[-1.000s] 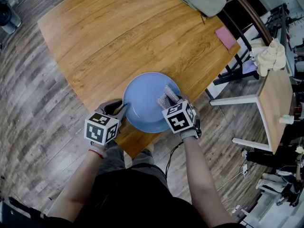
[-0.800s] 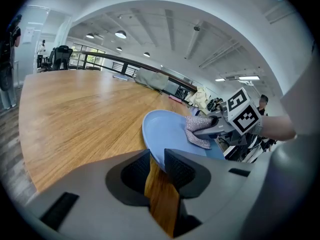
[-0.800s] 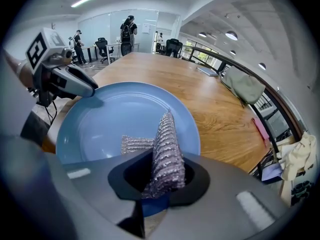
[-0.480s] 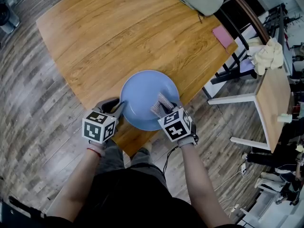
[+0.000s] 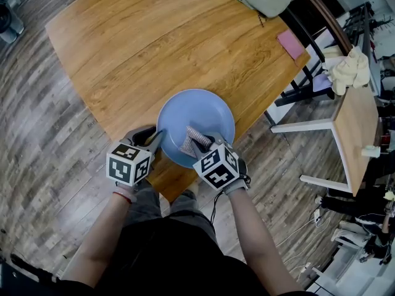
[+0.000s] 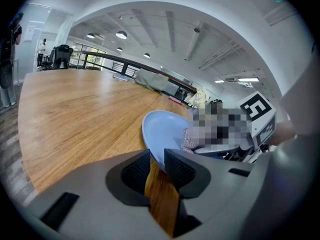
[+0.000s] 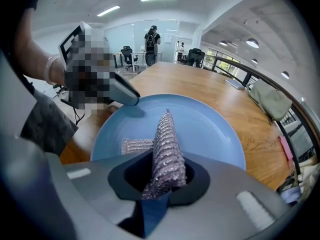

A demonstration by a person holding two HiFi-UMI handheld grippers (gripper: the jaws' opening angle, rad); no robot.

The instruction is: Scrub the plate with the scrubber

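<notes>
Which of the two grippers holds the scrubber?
The right gripper: its jaws pinch the scrubber; the left gripper clamps the blue plate by its rim.

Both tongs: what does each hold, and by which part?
Left tongs pinch the blue plate at its rim; right tongs clamp the silvery scrubber at one end.

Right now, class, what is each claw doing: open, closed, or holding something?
Left claw: closed on the plate at its rim.
Right claw: closed on the scrubber.
</notes>
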